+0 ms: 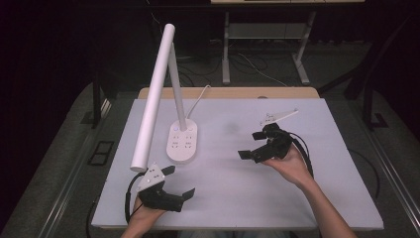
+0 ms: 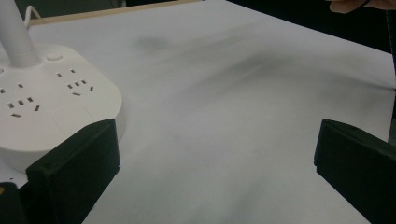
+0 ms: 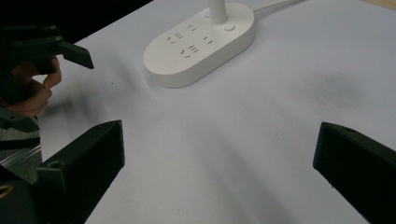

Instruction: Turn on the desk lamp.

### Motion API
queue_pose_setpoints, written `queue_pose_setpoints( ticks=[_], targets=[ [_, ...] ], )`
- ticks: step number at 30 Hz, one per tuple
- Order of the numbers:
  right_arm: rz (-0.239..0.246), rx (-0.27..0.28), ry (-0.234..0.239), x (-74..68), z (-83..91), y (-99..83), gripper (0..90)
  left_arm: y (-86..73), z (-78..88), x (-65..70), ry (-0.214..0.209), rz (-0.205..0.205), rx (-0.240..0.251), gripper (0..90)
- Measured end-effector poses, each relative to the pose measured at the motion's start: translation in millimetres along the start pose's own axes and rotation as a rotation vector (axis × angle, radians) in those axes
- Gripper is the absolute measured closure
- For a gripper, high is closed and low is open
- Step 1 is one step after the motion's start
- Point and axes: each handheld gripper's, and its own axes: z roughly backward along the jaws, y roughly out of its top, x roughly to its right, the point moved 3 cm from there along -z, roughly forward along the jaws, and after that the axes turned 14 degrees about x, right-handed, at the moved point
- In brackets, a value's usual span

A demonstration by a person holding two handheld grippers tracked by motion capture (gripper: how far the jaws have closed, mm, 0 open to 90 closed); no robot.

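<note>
Both grippers' jaws spread, white desk lamp (image 1: 181,141) between them.

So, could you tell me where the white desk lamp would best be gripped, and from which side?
Probably the slim upright stem just above the lamp base. It is narrow enough for open jaws, while the base is broad and flat. The right gripper could come in from the stem's right, where the table is bare; the long lamp head overhangs the left.

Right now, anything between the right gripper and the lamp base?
Nothing: bare white tabletop runs from the open right gripper to the lamp base, clearest in the right gripper view.
</note>
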Motion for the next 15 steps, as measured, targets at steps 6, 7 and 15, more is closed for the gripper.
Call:
queue_pose_setpoints(
  ticks=[6,7,15],
  targets=[
    [-0.006,-0.006,-0.001,4.9,-9.6,3.0,1.5,-0.1,0.2,0.6,-0.004,-0.003,-0.001,0.0],
    [-0.011,-0.008,-0.002,5.8,-11.2,3.6,1.6,-0.1,0.1,0.8,-0.004,-0.004,-0.001,0.0],
    [-0.019,-0.018,-0.001,12.0,-27.7,13.9,1.6,0.1,0.6,0.6,-0.005,-0.003,0.001,0.0]
  ],
)
